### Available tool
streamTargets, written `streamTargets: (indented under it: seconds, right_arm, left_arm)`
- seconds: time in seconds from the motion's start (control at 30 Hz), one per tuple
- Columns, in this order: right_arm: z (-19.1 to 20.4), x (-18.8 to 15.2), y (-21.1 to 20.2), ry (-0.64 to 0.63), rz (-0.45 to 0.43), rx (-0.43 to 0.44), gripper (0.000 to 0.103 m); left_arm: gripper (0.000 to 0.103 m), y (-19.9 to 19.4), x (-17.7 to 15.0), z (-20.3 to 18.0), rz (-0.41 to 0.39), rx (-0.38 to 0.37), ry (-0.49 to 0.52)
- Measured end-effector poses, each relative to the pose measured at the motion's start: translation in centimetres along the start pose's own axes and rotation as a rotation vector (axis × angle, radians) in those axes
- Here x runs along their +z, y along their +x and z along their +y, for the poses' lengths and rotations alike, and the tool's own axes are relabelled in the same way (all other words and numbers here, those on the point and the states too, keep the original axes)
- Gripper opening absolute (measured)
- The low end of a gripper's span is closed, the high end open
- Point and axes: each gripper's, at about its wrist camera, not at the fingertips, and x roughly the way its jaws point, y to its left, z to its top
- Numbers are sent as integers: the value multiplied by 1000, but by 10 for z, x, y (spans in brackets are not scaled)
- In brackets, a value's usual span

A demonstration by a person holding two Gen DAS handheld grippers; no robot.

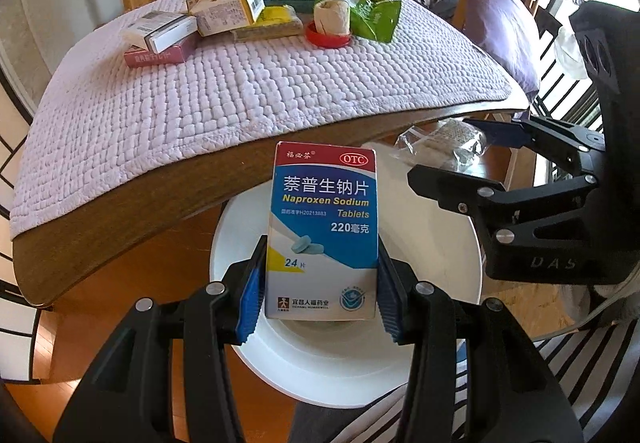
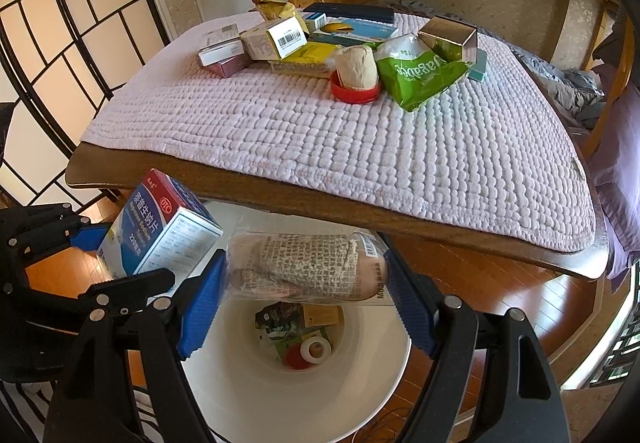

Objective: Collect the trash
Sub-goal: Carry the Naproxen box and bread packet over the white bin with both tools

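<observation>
- Right, the table (image 2: 280, 199) is far from cleared: boxes, a green pouch (image 2: 416, 75) and a red lid (image 2: 354, 93) sit on its quilted mat (image 2: 320, 139).
- The white bin (image 2: 256, 395) below me already holds several scraps.
- My left gripper (image 1: 320, 297) clamps the tablet box (image 1: 324, 231) upright over the bin, long axis pointing away from me.
- My right gripper (image 2: 308, 293) pinches the clear wrapped packet (image 2: 308, 269) crosswise, long axis spanning pad to pad, above the bin mouth.

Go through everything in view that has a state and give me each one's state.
Left tool: shut on Naproxen Sodium box, over bin.
Right tool: shut on clear wrapped packet, over bin.
White bin: open, partly filled.
Green snack bag: torn open, on mat.
</observation>
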Motion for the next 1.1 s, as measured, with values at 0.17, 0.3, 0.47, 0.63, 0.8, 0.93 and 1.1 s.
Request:
streamTargets:
  seconds: [0.17,0.3,0.47,0.63,0.8,0.93,1.1]
  right_arm:
    - [0,-5,1,-1,12,3,77]
    - [-1,-9,3,-1,25,7,77]
    - [-2,-14,7,-4,44,13,77]
    - [-2,-17,12,-6,61,18,77]
    - [-2,-19,18,-10,73,18,77]
    - [-3,-18,24,-7,85,24,77]
    - [-3,-18,29,-8,99,25,77]
  left_arm:
    - [50,7,-3,-1,27,-4,5]
    - [50,12,-5,0,43,-3,3]
    - [50,19,-8,1,63,5,2]
    - [50,25,-12,4,82,7,-1]
    - [50,31,-15,5,101,9,-2]
    - [50,36,-18,7,113,13,-5]
    - [50,42,-20,7,127,21,-5]
